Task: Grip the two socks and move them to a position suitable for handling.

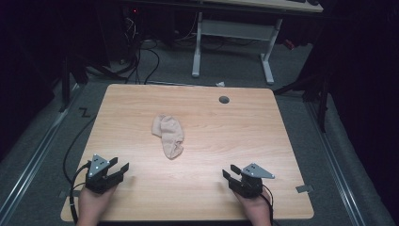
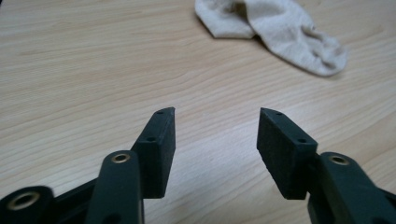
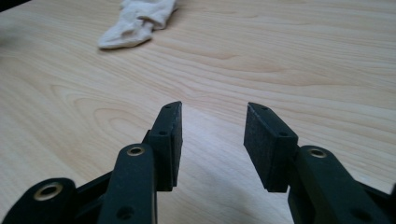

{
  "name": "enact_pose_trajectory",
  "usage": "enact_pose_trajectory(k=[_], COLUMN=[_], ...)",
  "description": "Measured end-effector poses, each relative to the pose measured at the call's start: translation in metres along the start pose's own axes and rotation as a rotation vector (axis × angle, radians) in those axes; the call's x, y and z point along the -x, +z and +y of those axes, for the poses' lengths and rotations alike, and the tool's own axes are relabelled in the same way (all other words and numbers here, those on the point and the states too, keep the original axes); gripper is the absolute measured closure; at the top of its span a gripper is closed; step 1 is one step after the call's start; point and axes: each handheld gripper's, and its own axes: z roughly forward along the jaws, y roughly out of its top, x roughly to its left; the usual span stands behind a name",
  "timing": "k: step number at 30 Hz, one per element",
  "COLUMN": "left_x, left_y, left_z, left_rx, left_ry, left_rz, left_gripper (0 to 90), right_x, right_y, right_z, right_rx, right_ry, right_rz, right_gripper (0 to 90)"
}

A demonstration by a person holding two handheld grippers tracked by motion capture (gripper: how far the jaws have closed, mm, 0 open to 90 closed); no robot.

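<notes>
Pale beige sock [image 1: 168,136] lies crumpled flat near the middle of the wooden worktop [image 1: 235,141], a bit left of centre, folded or bent partway so the upper part looks wider than the lower end. Left claw [image 1: 119,168] sits at the near left corner of the worktop, held in the person's left hand [image 1: 94,205], jaws spread wide with nothing between them; grey three-cornered plate on top. Right claw [image 1: 227,172] at the near right side, held in the right hand [image 1: 256,209], jaws also spread wide and empty, pointing inward toward the centre. Both claws well apart from the sock, no contact. In the left gripper view the sock [image 2: 275,32] is up ahead and to the right of the open jaws, bare wood between them. In the right gripper view the sock [image 3: 137,21] is far off at upper left. Small dark round hole [image 1: 224,100] near the far edge of the worktop.
</notes>
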Motion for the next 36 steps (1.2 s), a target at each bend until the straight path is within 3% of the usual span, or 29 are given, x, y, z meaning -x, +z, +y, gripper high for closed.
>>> enact_pose_trajectory(k=[6, 17, 28, 36], left_x=[0.000, -0.003, 0.002, 0.005], left_y=[0.008, 0.008, 0.013, 0.014], left_z=[0.001, -0.004, -0.005, -0.004], left_rx=[-0.028, -0.039, -0.053, -0.060], left_ry=[0.001, -0.027, -0.030, -0.024], left_rz=[-0.025, -0.024, -0.054, -0.056], left_gripper=[45.6, 45.3, 46.3, 47.1], right_x=[0.006, 0.009, 0.009, 0.009], right_y=[-0.002, 0.000, 0.000, 0.000], right_z=[-0.002, -0.003, -0.001, -0.001], right_rx=[0.014, 0.019, 0.009, 0.013], right_ry=[0.003, -0.009, 0.018, 0.013], right_rz=[-0.061, -0.056, -0.067, -0.055], right_gripper=[56.5, 57.5, 69.6, 64.2])
